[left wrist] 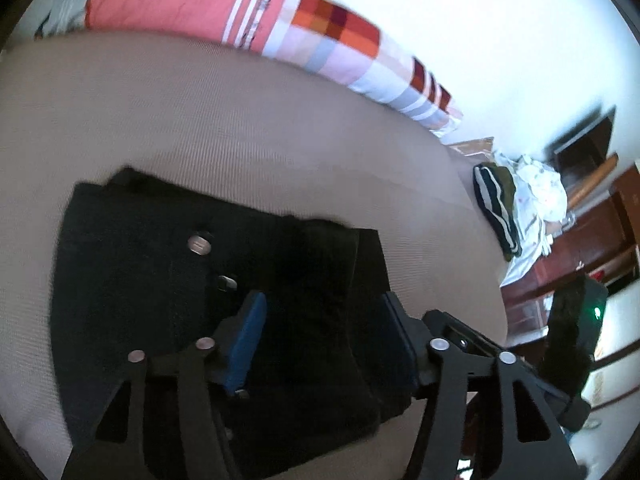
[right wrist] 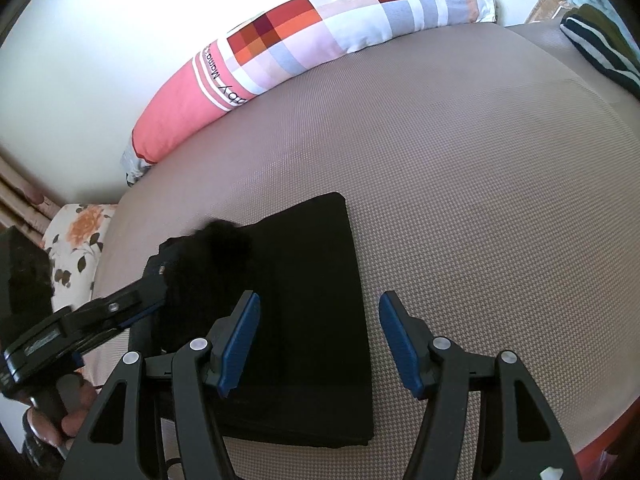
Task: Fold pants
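Lying across the middle of the tan bed [right wrist: 460, 168], the black pants [right wrist: 316, 320] are already folded into a compact, thick rectangle, with a long patchwork bolster [right wrist: 320, 40] along the far wall and a striped heap of other laundry [right wrist: 596, 48] well apart at the bed's far corner. In the left wrist view the waist end shows a metal button [left wrist: 199, 245] facing up, and a darker upper layer lies over the right part of the stack.

The left hand-held gripper [left wrist: 320, 332] stands released over that upper layer: its blue pads [left wrist: 248, 336] are set apart with cloth below and between them, but they do not press on it. The right wrist view shows the same tool reaching in from the left side of the pants, held by a person's hand [right wrist: 60, 408]. The right hand-held gripper [right wrist: 320, 340] is likewise released, hanging over the near right edge of the stack, one pad above the cloth and the other above bare bed.

By my judgement the folding itself is all but finished and the step in hand is letting go and tidying. The next move calls for lifting both tools straight off without dragging the top layer, or, if the stack looks uneven, a light press along the near edge to square the layers; the thick fold may spring open if nudged sideways
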Motion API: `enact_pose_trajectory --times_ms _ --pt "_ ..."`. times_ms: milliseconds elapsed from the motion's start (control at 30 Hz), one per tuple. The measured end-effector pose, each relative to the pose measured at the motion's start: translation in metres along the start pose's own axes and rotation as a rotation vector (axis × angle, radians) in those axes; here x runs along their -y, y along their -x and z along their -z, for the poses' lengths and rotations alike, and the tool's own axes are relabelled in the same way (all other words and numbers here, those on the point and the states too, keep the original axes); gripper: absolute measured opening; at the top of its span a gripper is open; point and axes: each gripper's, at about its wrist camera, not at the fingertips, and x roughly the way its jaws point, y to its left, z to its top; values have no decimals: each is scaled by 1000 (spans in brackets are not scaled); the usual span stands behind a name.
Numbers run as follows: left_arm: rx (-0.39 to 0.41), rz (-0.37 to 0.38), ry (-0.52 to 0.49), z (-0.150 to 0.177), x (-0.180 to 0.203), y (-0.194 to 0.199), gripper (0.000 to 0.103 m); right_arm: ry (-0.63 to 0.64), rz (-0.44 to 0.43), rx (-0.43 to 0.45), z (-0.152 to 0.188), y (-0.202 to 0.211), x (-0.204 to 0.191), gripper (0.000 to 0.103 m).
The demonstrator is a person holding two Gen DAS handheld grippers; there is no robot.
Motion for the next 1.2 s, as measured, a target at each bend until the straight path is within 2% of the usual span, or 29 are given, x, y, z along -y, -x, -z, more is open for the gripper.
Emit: enact_pose_trajectory --times_ms 133,233,400,500,567,633,767,1033,1200 --pt "60 -43 -30 2 -3 21 64 2 0 -3 1 0 -1 60" --pt "120 -129 -24 5 -17 40 64 2 -16 -8 2 -2 -2 60" --pt "204 -290 10 13 -56 74 64 -4 -107 -22 4 -2 -6 62" --pt "215 -380 39 17 -80 86 65 0 -155 -45 3 -5 -13 64" --pt "213 -414 52 23 -94 92 65 13 -193 -77 2 -9 -19 65" --pt "196 -424 70 28 -107 93 65 23 -235 -129 1 -18 -24 66" --pt "153 -431 108 39 -125 88 65 51 -250 -205 1 -41 -30 66" --pt "115 -411 139 52 -135 79 65 50 -315 -261 -8 -75 -25 66" --pt "85 -424 134 55 -134 69 65 77 -403 -287 -15 -94 -29 52"
